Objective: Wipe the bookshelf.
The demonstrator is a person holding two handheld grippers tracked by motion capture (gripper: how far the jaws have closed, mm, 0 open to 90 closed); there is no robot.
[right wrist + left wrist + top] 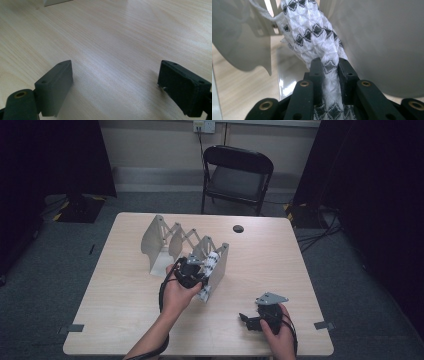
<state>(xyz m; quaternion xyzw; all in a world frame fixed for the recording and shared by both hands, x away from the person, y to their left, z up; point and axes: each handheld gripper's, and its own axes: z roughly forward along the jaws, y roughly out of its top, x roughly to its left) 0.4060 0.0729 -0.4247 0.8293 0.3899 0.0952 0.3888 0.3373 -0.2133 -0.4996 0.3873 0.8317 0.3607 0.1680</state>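
- Pale wood grain covers the light wooden table (125,320), and near its middle, towards the far edge, we see a white accordion-style rack of upright plastic dividers (160,237).
- We hold the left gripper (329,63) at the rack's end nearest us, its black jaws clamped on a white knitted cloth with a black diamond pattern (312,32).
- In the left gripper view the cloth runs up from between the jaws as a rolled bundle, lying between two dividers; the large pale divider wall (382,45) on the right of that view is just beside it, and we cannot tell whether they touch.
- A white thread (262,11) loops off the cloth's upper end towards the thin slats behind.
- From the high view the cloth (212,265) shows in the last slot of the rack, with our left hand (179,295) just below it.
- We hold the right gripper (250,320) near the table's near-right corner, well apart from the rack, in our right hand (280,335).
- In the right gripper view its jaws stand wide apart over bare wood, with nothing between them.
- A small dark round disc (238,228) lies near the table's far edge, and a black folding chair (236,175) stands beyond that edge.
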